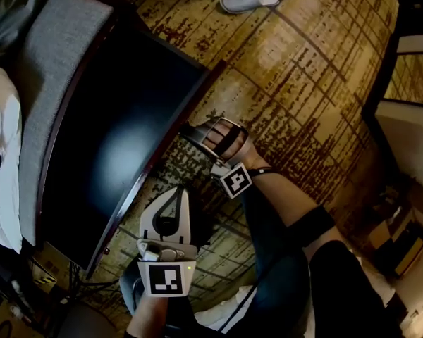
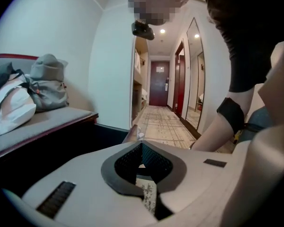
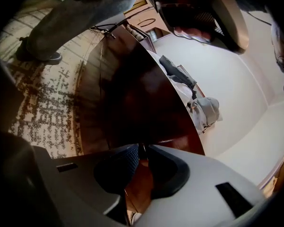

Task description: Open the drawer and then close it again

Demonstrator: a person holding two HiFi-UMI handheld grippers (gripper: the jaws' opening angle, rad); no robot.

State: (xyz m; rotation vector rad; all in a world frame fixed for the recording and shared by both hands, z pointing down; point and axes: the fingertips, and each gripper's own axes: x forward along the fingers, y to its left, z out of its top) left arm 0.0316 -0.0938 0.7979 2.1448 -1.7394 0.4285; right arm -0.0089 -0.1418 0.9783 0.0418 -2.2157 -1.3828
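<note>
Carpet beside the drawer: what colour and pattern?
The carpet is tan-gold with dark brown broken grid lines, clearest in the head view.

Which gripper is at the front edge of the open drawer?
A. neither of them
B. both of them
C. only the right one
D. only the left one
C: the right gripper grips the front edge of the drawer, with its wood between the jaws, while the left gripper hangs apart from it, shut and empty.
</note>
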